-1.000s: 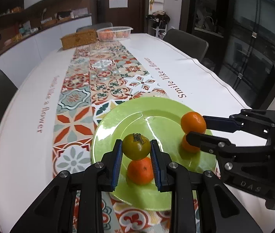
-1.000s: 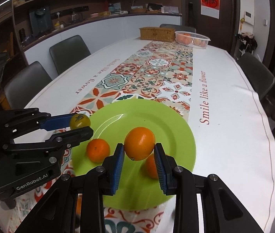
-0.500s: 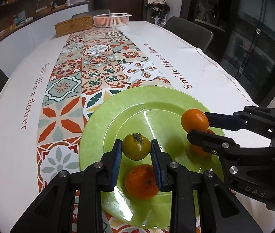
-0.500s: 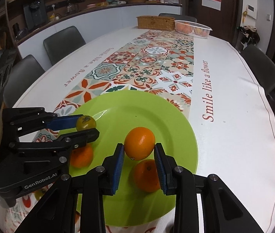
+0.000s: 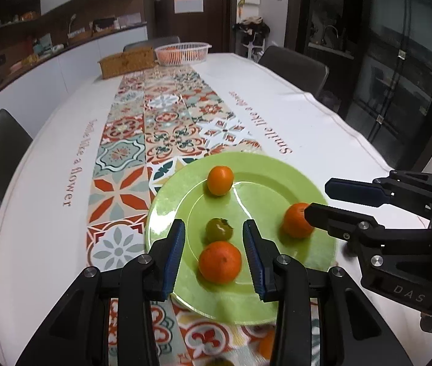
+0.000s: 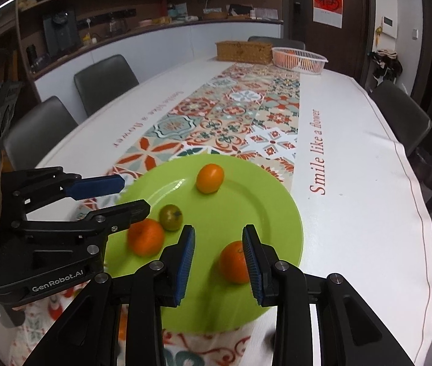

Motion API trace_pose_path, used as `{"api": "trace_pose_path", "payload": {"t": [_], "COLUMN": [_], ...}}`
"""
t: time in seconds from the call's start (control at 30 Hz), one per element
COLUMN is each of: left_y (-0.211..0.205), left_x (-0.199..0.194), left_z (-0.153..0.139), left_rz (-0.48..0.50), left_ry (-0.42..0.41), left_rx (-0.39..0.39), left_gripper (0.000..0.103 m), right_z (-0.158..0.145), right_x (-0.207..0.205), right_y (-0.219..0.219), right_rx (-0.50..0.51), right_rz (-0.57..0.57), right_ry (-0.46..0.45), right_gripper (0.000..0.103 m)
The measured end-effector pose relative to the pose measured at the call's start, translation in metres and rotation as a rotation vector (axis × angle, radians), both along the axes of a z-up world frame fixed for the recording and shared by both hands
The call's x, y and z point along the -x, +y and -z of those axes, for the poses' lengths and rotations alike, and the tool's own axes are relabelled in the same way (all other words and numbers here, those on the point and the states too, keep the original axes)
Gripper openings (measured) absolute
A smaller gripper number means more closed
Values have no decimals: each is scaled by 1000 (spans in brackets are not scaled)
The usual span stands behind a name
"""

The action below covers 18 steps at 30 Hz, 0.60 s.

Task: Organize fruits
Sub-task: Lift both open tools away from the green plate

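Release step, by the look of it: the left gripper [image 5: 213,256], jaws just spreading, stands empty over the green fruit [image 5: 219,229] on the lime plate [image 5: 280,170]. Right gripper [image 6: 218,259] gapes too, an orange [image 6: 233,262] beside its right pad, untouched. Next, probably fetch more fruit.

Counted on the table [image 5: 322,128]:
- green plate [image 5: 277,170]: one.
- fruits on the plate: four, namely three orange ones [image 5: 220,180] [image 5: 297,220] [image 5: 219,262] and one dull green one [image 5: 218,229].
- white basket [image 5: 182,52] at the far end: one, orange fruit inside, number unclear.
- wicker box [image 5: 126,63]: one.
- chairs [image 6: 104,80] in sight: five.
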<state>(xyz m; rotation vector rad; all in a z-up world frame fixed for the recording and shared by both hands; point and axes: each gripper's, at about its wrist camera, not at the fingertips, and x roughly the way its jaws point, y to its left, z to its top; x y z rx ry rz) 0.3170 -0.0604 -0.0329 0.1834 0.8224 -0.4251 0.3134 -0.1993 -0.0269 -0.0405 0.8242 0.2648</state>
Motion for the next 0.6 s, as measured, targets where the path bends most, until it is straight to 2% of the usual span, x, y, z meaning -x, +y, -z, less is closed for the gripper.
{"api": "trace_pose_path", "payload": {"t": [0.43,0.6], "left_y": [17,24], "left_x": [70,95], "left_z": [-45,-55], "left_rz": [-22,-34], "left_ry": [-87,-118], "left_rx": [5,-3], "left_gripper": [44,53], "right_z": [-47,-58], "right_x": [69,94], "right_y": [12,18], "right_rx": [-1,-10], "right_rz": [-16,-25], "right_ry": [-106,-131], "right_gripper": [34,34]}}
